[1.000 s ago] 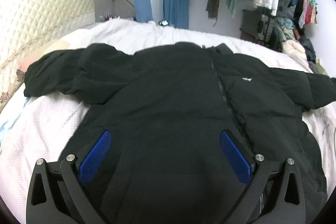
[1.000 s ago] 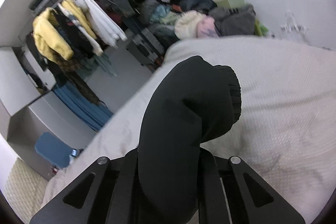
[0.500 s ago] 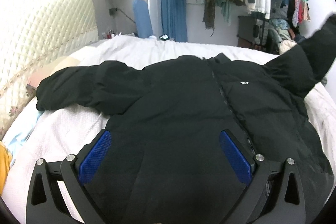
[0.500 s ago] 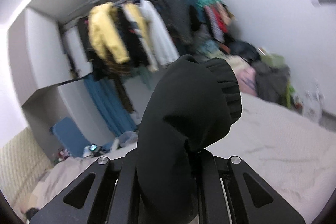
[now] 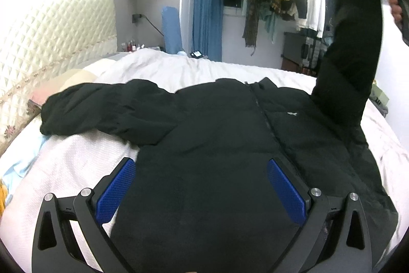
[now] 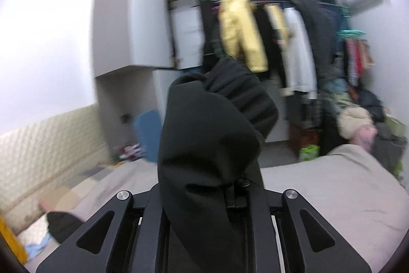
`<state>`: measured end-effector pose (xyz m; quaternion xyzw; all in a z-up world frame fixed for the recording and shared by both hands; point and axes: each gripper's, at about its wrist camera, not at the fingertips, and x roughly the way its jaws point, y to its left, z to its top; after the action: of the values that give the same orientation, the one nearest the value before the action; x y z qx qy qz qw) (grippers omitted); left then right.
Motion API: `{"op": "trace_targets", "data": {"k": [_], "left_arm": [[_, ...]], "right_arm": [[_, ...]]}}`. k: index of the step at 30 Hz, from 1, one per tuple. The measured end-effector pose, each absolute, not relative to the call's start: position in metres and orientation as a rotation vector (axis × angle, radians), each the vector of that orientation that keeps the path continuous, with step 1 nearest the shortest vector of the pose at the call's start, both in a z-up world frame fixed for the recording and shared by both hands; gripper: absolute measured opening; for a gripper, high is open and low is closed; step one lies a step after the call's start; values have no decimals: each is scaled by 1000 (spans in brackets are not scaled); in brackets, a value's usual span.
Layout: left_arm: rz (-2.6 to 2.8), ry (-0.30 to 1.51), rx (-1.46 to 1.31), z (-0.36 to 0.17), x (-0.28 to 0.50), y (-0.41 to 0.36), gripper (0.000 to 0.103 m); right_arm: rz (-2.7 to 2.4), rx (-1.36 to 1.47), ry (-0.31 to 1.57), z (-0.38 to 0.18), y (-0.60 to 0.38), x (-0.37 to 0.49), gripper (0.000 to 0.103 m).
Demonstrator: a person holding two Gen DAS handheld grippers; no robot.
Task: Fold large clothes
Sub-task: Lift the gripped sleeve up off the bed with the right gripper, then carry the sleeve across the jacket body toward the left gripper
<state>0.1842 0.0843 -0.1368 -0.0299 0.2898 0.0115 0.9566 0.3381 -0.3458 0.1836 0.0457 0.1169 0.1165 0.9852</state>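
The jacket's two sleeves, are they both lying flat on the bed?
No, one sleeve lies flat on the bed, but the other sleeve is lifted high by the right gripper.

The jacket's sleeve (image 5: pixel 350 47), flat on the bed (image 5: pixel 179 68) a second ago, has been lifted high toward one o'clock in the left wrist view. It is pinched by the right gripper (image 6: pixel 204 198), whose jaws have just been opening slightly around the cuff (image 6: pixel 230 94).
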Motion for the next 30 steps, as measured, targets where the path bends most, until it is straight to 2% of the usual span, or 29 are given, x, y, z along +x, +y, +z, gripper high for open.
{"op": "trace_targets", "data": {"k": [7,12,24,29,30], "left_arm": [[61,574,-52,-136,184,108,103],[85,586,-72,-140,191,132,103],[56,652,-125,-161,207,143,103],[50,659,-154,-165,210,147,103],[51,661,-156,-166,211,148,103]], "right_arm": [[436,14,333,120,-221,353,14],[537,-26,437,45,-162,355,15],[683,-55,758,-133,-100,372,17],[687,-86,830,-167,-90,376,24],[698,-85,838,-168,-89,376,30]]}}
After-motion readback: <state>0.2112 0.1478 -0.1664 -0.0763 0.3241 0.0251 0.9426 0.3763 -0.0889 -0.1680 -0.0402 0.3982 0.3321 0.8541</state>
